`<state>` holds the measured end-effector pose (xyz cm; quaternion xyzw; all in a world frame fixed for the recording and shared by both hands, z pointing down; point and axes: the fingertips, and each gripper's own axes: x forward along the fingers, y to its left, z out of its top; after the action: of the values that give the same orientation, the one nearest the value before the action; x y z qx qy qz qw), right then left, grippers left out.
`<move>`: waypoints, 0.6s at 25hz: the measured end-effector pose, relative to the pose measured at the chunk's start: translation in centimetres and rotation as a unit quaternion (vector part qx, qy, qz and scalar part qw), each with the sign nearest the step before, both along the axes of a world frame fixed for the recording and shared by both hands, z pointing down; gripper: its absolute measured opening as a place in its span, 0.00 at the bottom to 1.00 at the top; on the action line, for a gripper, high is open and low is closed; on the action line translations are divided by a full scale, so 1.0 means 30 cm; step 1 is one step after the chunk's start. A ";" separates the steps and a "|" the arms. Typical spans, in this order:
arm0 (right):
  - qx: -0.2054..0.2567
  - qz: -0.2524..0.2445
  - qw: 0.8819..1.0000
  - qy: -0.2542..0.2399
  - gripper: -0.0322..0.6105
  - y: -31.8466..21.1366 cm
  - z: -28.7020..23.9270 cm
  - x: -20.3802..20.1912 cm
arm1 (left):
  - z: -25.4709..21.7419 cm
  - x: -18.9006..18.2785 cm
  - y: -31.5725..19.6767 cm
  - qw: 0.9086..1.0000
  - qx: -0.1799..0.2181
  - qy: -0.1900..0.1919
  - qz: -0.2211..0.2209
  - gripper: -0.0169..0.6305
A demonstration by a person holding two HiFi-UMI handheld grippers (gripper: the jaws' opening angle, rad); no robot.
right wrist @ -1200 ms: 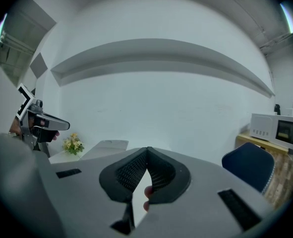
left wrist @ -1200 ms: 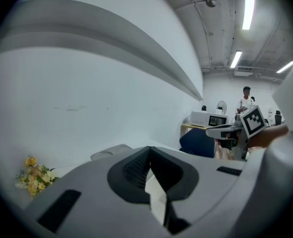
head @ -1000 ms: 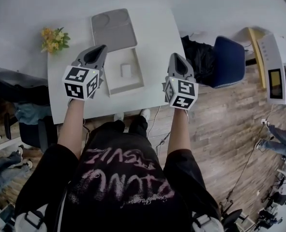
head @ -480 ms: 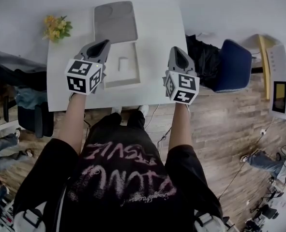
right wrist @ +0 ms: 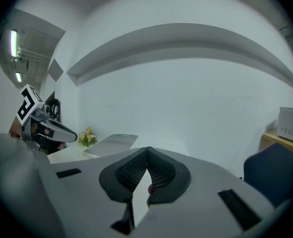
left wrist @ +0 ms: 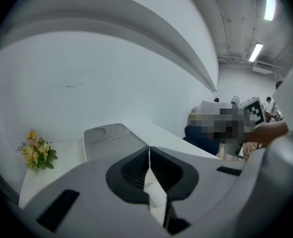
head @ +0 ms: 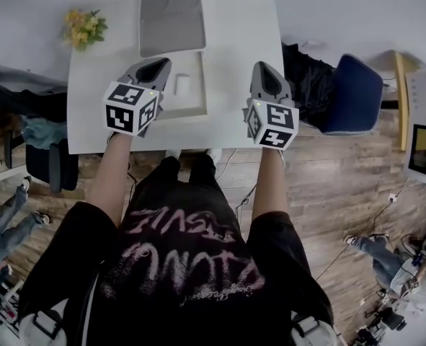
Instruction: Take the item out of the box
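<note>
The item [head: 182, 85], a small white block, lies in the middle of the open box [head: 189, 109], in a recess of the pale tray, and nothing touches it. The grey lid [head: 171, 21] lies flat just beyond the box's far edge, so the way in from above looks free. The left gripper [left wrist: 149, 148] hangs over the box's left rim with its jaws pressed together and nothing between them. The right gripper [right wrist: 147, 149] is off to the box's right, well apart from it, over bare table [head: 241, 42], its jaws likewise closed and empty. The step in hand seems to be the approach, and I judge the left gripper better placed for the pick. Its jaws would have to part before it goes down, wide enough to straddle the item. It should come in steeply from above the box, so the tips clear the rim and do not drag the tray. The item looks light and smooth, so a centred, gentle squeeze across its narrow sides suits it. If the tray lifts with it, the right gripper could press on the box's right edge.
</note>
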<state>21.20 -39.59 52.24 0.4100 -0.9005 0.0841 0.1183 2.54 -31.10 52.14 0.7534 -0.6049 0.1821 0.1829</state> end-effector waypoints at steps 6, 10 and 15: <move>-0.006 -0.007 1.000 0.003 0.06 -0.003 0.032 0.020 | 0.098 0.037 0.016 0.999 -0.053 0.004 -0.004 0.05; -0.012 -0.009 1.000 0.004 0.06 -0.010 0.054 0.029 | 0.160 0.061 0.017 0.996 -0.084 -0.002 -0.003 0.12; -0.018 -0.009 1.000 0.009 0.06 -0.022 0.079 0.044 | 0.237 0.071 0.029 0.992 -0.128 0.002 -0.018 0.21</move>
<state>22.51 -40.26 54.62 0.4004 -0.9014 0.0954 0.1339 4.66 -30.22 59.25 0.7130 -0.5896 0.2531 0.2828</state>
